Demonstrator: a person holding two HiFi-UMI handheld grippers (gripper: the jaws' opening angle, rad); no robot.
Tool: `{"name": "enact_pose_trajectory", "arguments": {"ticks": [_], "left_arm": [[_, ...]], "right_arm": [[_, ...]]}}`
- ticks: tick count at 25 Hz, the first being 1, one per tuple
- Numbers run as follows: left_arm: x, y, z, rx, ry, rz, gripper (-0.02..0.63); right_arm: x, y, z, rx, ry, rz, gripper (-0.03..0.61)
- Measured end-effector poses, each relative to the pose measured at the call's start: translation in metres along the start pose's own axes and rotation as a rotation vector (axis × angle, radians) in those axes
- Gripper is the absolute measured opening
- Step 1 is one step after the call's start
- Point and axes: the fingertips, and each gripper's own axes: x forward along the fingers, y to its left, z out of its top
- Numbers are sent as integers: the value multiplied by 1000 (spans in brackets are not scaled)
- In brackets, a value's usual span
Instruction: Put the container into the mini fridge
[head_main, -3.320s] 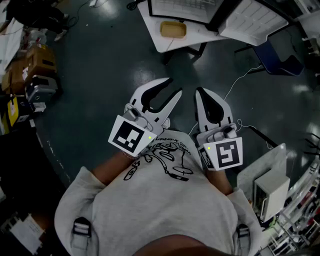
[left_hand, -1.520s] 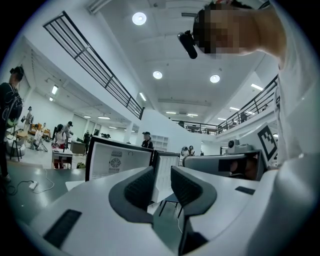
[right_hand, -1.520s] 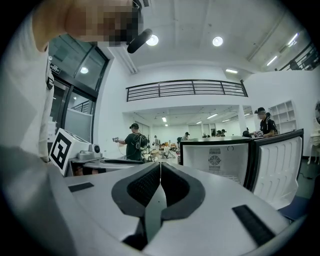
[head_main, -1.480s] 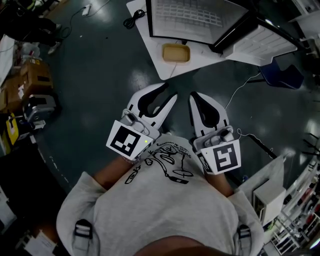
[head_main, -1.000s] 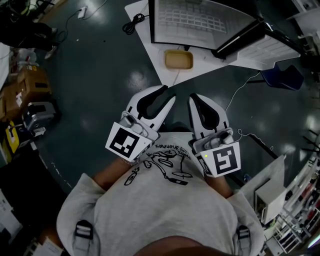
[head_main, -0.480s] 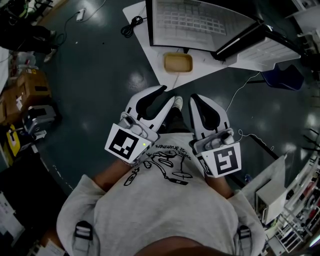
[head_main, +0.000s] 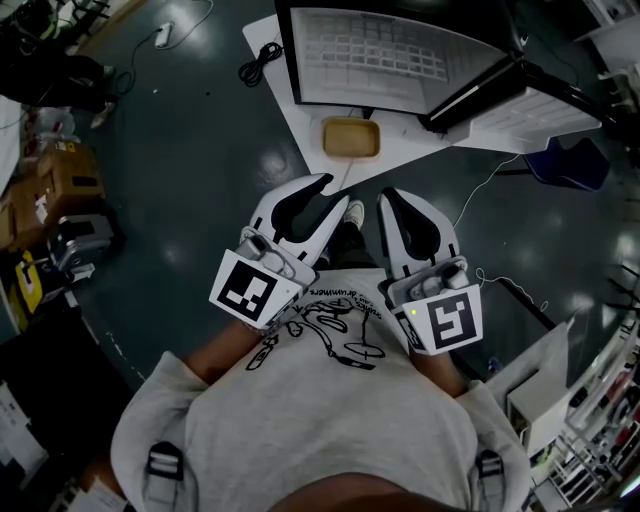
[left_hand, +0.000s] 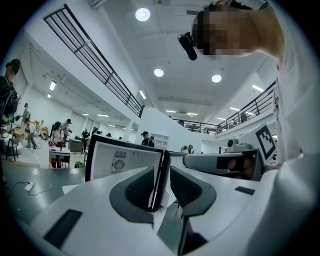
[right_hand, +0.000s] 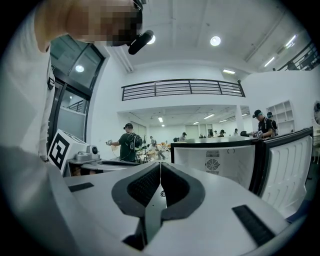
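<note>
A tan shallow container (head_main: 350, 137) sits on the white table (head_main: 300, 100), near its front edge. Behind it stands the white mini fridge (head_main: 375, 58), whose vented side shows in both gripper views (left_hand: 122, 162) (right_hand: 215, 161). Its door (head_main: 535, 105) hangs open to the right. Both grippers are held close to the person's chest, well short of the table. My left gripper (head_main: 338, 193) (left_hand: 161, 172) has its jaws a narrow gap apart with nothing between them. My right gripper (head_main: 388, 196) (right_hand: 160, 167) is shut and empty.
Dark floor lies between me and the table. Cardboard boxes and gear (head_main: 60, 175) line the left side. A blue chair (head_main: 565, 160) stands right of the table, and a white rack (head_main: 540, 385) is at lower right. A cable (head_main: 258, 70) trails off the table's left corner. People stand far off.
The table, container and fridge have come closer and lower in the head view. Both grippers stay by the chest. A shoe now shows between them.
</note>
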Motion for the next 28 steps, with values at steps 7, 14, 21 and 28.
{"name": "enact_pose_trajectory", "arguments": {"ticks": [7,14,21,28], "left_arm": [[36,4,4,17,-3,10,110],[74,12,7,14,3,34,110],[108,21,12,54,-38,48,107],[136,25,10,40,-38,67,104]], "right_arm": [[10,-34,3,-5,0,15,28],[22,-71,9,1,-4,38,28],[35,-105,9,7,-5,61,28],[43,-133,8,9,0,80,28]]}}
